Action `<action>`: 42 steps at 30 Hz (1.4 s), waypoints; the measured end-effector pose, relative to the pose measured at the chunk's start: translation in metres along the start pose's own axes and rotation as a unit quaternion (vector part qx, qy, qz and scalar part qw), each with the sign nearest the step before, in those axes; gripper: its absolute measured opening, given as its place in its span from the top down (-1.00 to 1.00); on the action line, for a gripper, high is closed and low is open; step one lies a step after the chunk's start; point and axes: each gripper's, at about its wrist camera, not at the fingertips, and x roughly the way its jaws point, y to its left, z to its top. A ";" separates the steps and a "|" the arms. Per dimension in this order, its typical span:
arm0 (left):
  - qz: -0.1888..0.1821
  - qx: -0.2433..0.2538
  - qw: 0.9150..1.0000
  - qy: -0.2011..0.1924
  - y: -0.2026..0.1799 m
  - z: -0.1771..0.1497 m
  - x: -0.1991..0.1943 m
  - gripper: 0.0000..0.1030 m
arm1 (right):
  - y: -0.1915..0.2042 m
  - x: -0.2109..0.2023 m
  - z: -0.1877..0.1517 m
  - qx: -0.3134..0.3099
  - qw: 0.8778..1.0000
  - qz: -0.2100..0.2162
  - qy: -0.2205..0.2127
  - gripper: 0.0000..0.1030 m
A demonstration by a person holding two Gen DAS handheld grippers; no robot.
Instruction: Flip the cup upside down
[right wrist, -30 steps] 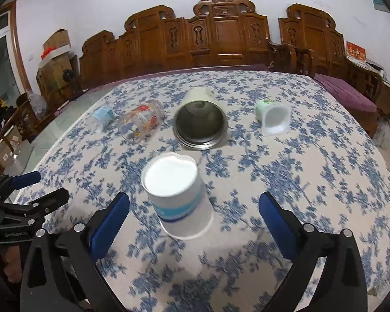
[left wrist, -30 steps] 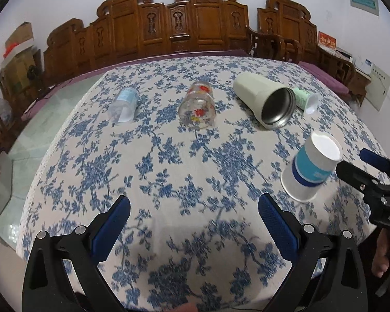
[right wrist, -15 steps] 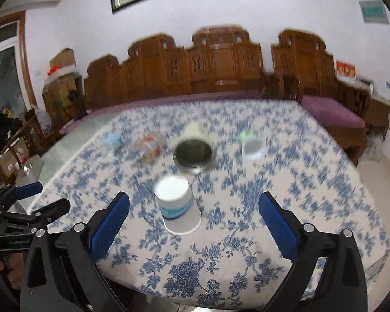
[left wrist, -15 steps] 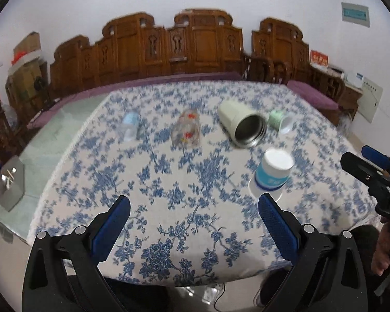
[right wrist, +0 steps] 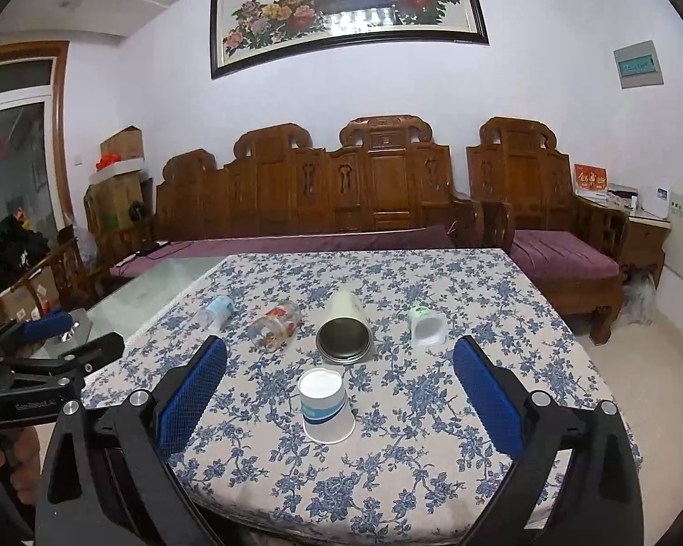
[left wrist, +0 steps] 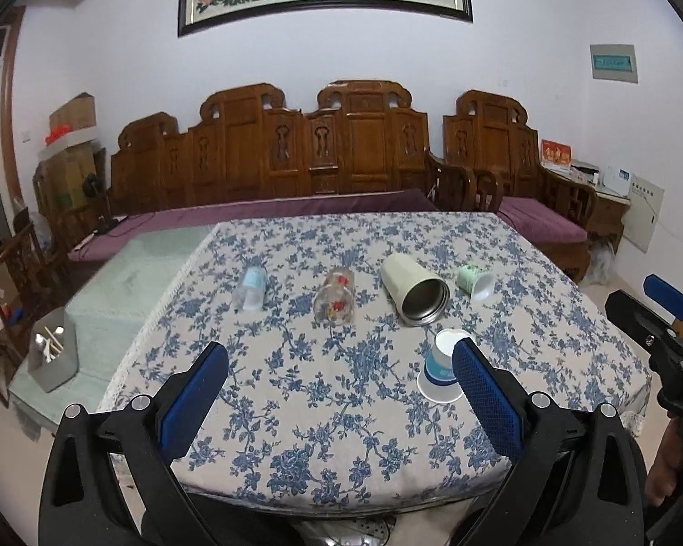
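Since the paper cup [right wrist: 325,405], item one, stands mouth-down at lower centre of the right view, light and crushable, I list both my right gripper [right wrist: 339,391] and left gripper [left wrist: 339,391] gaping, empty; grasp mid-wall gently.

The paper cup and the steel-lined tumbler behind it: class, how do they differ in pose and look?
Pose: the paper cup stands upside down, rim on the tablecloth; the tumbler lies on its side, mouth open toward the camera.
Look: the paper cup is white with a blue band; the tumbler is cream outside, metal inside.
Size: the tumbler looks bigger.
Shared: both rest on the tablecloth, and neither is held.
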 end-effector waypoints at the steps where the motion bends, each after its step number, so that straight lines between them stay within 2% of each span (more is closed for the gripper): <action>1: -0.001 0.001 1.000 -0.001 0.000 0.000 -0.001 -0.84 | 0.000 0.000 0.000 0.000 1.000 0.000 0.000 -0.95; 19: -0.003 -0.006 1.000 -0.024 -0.001 0.003 -0.015 -0.84 | 0.005 0.000 0.001 -0.004 1.000 -0.001 0.002 -0.95; 42: -0.007 -0.006 1.000 -0.026 0.000 0.004 -0.020 -0.84 | 0.005 0.000 0.000 -0.001 1.000 -0.001 -0.002 -0.95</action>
